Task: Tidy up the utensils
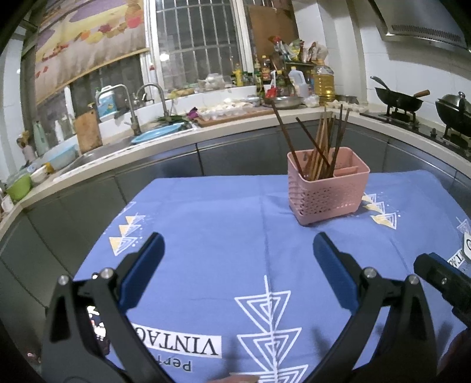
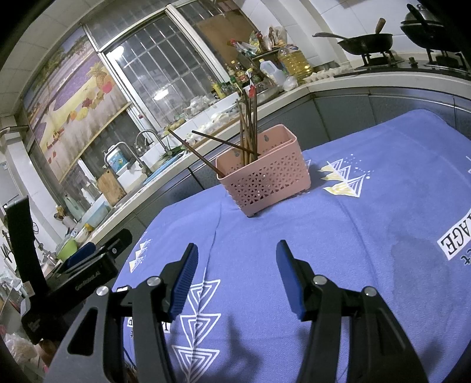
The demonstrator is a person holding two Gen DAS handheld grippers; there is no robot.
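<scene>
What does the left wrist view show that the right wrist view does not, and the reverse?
Only the left wrist view: the grey range hood and the open left gripper head-on.
Only the right wrist view: the open right gripper head-on, empty.
Both: the pink perforated plastic utensil basket holding brown wooden chopsticks, standing on the blue patterned tablecloth, and the black wok on the stove.

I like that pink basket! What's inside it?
The pink basket holds a bunch of brown chopsticks, all in one compartment, most standing up and two leaning far over. The smaller compartment shows nothing poking out. The walls hide the bottom, so the chopstick tips are out of sight.
</scene>
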